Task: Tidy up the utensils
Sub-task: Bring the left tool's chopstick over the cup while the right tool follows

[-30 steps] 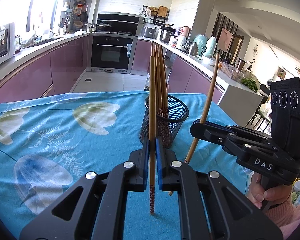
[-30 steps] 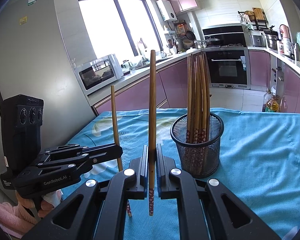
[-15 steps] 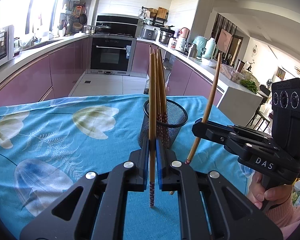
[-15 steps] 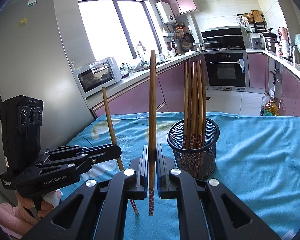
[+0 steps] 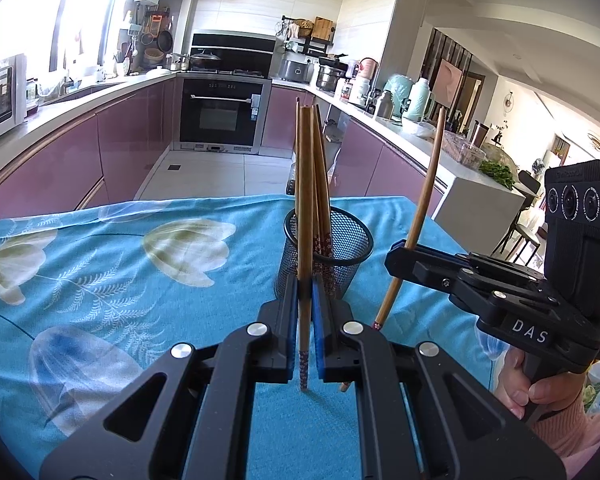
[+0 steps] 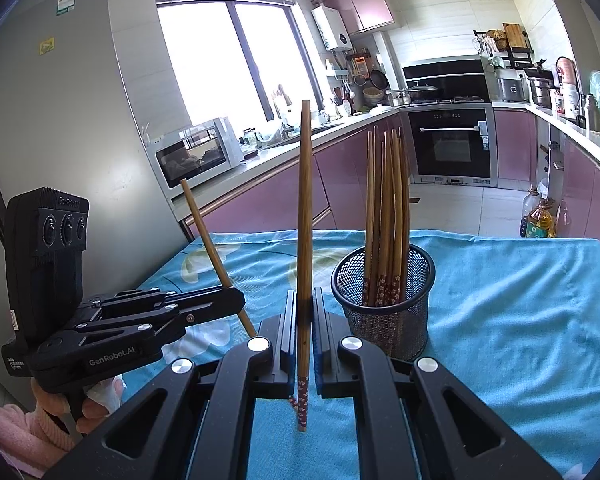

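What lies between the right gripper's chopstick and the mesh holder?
Nothing: in the right wrist view only bare blue tablecloth shows between the chopstick clamped in the right gripper and the mesh holder.

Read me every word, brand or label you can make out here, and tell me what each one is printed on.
"DAS": black right gripper, on its body.
"GenRobot.AI": black left gripper, on its body.
Embossed name atop each gripper's camera block: too blurred.
Small white print low on the left gripper: too small.
Two stickers on the grey refrigerator: unreadable.
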The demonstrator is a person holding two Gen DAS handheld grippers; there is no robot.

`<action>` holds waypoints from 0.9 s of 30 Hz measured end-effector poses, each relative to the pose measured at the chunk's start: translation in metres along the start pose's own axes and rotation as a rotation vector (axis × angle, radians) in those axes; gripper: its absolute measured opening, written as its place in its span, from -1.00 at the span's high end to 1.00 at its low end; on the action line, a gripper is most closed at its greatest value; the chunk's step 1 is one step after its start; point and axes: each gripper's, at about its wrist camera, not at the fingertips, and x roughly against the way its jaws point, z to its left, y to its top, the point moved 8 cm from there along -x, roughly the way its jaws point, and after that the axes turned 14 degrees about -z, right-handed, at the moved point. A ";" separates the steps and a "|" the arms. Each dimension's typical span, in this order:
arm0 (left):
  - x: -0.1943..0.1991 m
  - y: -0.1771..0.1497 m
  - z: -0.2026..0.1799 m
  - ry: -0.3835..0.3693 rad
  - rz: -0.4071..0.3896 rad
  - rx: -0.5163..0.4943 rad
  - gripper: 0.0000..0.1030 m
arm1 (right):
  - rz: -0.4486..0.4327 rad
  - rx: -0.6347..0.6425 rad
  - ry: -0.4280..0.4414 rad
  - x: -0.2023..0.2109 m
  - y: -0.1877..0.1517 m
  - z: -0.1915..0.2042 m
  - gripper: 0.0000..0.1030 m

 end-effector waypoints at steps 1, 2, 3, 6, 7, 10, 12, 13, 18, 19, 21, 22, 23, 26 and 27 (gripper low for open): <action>0.000 0.001 0.000 -0.001 -0.001 0.000 0.85 | -0.001 0.000 -0.001 0.000 0.001 0.000 0.89; -0.001 0.001 0.000 -0.001 -0.001 -0.001 0.85 | -0.003 0.001 -0.001 0.000 0.001 -0.001 0.89; -0.001 0.001 0.000 -0.001 -0.002 -0.001 0.85 | -0.004 0.002 -0.002 0.000 0.002 -0.001 0.89; -0.001 0.002 -0.001 -0.003 -0.003 -0.001 0.85 | -0.008 0.002 -0.003 0.001 0.003 -0.001 0.89; -0.001 0.002 -0.001 -0.004 -0.004 -0.001 0.85 | -0.009 0.003 -0.003 0.001 0.003 -0.001 0.89; -0.002 0.003 -0.002 -0.006 -0.005 -0.001 0.85 | -0.010 0.004 -0.004 0.001 0.003 -0.002 0.89; -0.002 0.003 -0.002 -0.007 -0.005 -0.001 0.85 | -0.010 0.002 -0.003 0.001 0.003 -0.002 0.89; -0.002 0.003 -0.002 -0.007 -0.006 -0.001 0.85 | -0.010 0.003 -0.003 0.001 0.003 -0.002 0.89; -0.003 0.006 -0.004 -0.010 -0.009 0.001 0.85 | -0.013 0.006 -0.005 0.001 0.004 -0.003 0.89; -0.003 0.006 -0.004 -0.010 -0.010 0.000 0.85 | -0.015 0.006 -0.005 0.001 0.005 -0.003 0.89; -0.003 0.007 -0.005 -0.009 -0.011 -0.002 0.85 | -0.019 0.007 -0.005 0.002 0.007 -0.004 0.89; -0.003 0.008 -0.005 -0.011 -0.012 -0.003 0.85 | -0.020 0.008 -0.006 0.002 0.007 -0.004 0.89; -0.004 0.009 -0.006 -0.011 -0.013 -0.004 0.85 | -0.022 0.008 -0.007 0.002 0.008 -0.004 0.89; -0.003 0.010 -0.006 -0.013 -0.016 -0.005 0.85 | -0.026 0.009 -0.008 0.004 0.009 -0.003 0.89; -0.003 0.010 -0.006 -0.014 -0.017 -0.005 0.85 | -0.027 0.009 -0.008 0.005 0.009 -0.003 0.89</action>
